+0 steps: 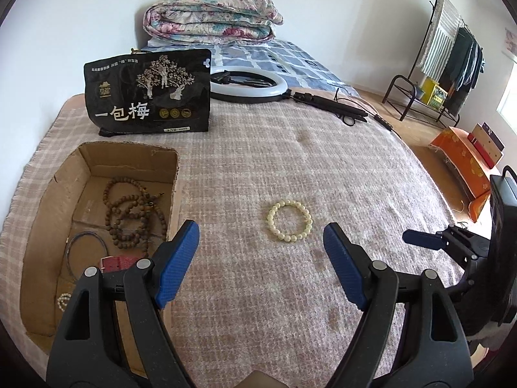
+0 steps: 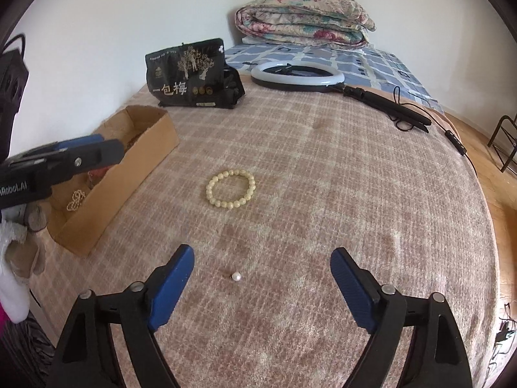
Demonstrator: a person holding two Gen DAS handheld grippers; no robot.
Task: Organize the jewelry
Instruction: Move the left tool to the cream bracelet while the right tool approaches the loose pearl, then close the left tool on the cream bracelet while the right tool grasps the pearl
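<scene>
A cream bead bracelet [image 1: 290,220] [image 2: 230,188] lies flat on the plaid blanket. My left gripper [image 1: 261,241] stands open just short of it, nothing between its blue pads. A cardboard box [image 1: 45,226] [image 2: 129,174] to the left holds brown bead strands [image 1: 135,213], a dark cord loop [image 1: 84,249], a red strap [image 1: 119,262] and a small pearl piece [image 1: 63,300] [image 2: 76,201]. A single white pearl [image 2: 237,276] rests on the blanket between the fingers of my open right gripper [image 2: 262,268], untouched. In the left wrist view the right gripper [image 1: 423,241] shows at the right edge.
A black snack pouch [image 1: 148,93] [image 2: 187,76] stands behind the box. A ring light [image 1: 248,84] [image 2: 297,76] with its folded stand and cable lies at the back. A folded quilt [image 1: 210,16] tops the bed. A clothes rack [image 1: 452,51] and orange cushion [image 1: 465,161] stand right.
</scene>
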